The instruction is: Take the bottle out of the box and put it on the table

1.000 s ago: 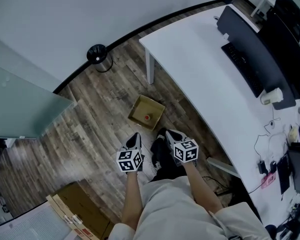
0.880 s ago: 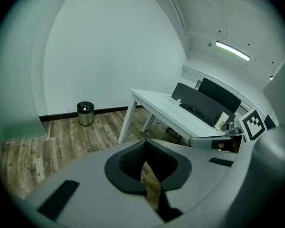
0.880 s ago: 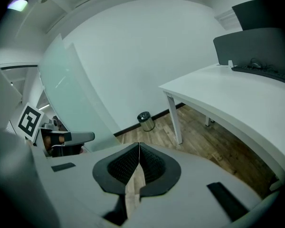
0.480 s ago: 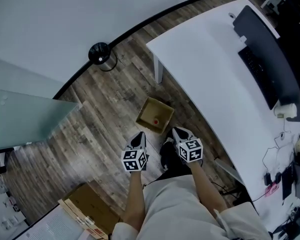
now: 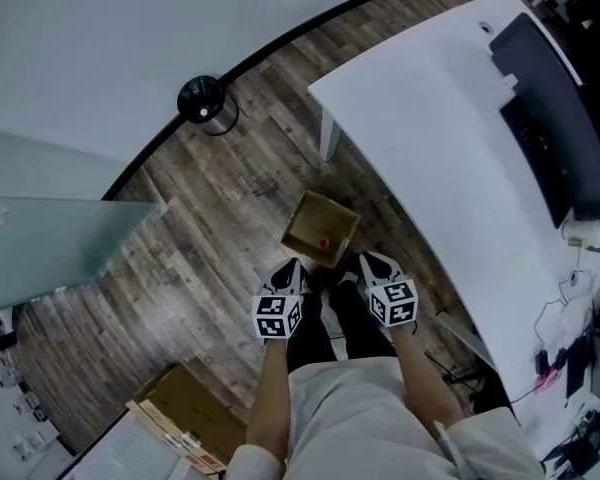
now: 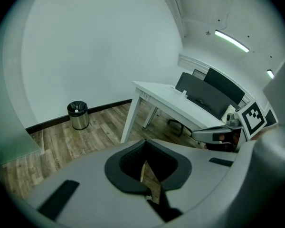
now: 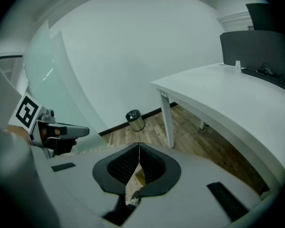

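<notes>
Wood-plank floor (image 5: pixel 210 218) runs between a pale curved wall and a white tabletop (image 5: pixel 430 138). Both pairs of jaws are pressed together with nothing in them. In the left gripper view, the left gripper (image 6: pixel 143 145) shows its dark pads meeting at the tips. The right gripper view shows the same for the right gripper (image 7: pixel 139 148). That suits an approach, I judge, since nothing is within reach to pinch yet. Through the slit under each pair of pads a sliver of tan shows, likely the box below.

From the head view, the left gripper (image 5: pixel 292 268) and right gripper (image 5: pixel 366 261) are held side by side in front of the person, both tilted forward and down. Their tips flank the near corner of the box (image 5: pixel 308 216), though how far above it they are I cannot tell. Pointing both at it suggests the reach is aimed there.

The box sits open-topped on the floor, just beside the tabletop's edge. The bottle (image 5: pixel 323 242) is inside it, seen only as a small red spot, probably its cap viewed from above. An open top leaves it free to be lifted straight up.

Close to the box the tabletop is bare, which gives room to set the bottle down. A monitor (image 5: pixel 545 98) stands at its far side, and a bin (image 5: pixel 200 98) stands by the wall, well apart.
</notes>
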Motion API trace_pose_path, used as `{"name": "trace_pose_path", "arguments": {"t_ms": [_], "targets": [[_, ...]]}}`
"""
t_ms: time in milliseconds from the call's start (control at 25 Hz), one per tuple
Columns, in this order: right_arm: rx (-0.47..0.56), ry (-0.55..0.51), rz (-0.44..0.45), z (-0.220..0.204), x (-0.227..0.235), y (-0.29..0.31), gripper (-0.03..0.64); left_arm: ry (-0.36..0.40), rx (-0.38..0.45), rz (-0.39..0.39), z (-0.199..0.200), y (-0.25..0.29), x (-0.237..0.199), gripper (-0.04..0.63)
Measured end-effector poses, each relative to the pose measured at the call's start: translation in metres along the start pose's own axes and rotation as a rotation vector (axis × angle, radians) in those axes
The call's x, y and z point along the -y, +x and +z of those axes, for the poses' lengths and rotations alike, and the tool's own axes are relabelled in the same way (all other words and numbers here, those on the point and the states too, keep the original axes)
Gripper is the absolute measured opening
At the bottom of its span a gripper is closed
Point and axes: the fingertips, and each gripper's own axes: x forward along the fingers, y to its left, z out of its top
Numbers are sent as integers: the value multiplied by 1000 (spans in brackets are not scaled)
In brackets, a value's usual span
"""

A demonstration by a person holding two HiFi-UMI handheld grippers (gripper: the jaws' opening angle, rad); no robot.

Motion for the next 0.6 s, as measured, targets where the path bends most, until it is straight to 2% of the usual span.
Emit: {"name": "trace_pose_path", "arguments": {"t_ms": [320, 440, 600], "targets": [[-16, 31, -69, -21, -32, 36, 40, 55, -69, -153, -18, 11, -25, 14], [-14, 45, -113, -38, -35, 50, 40, 58, -106, -219, -34, 27, -31, 14], [-19, 66, -156, -70, -31, 73, 40, 102, -130, -264, -56, 46, -40, 14]]}}
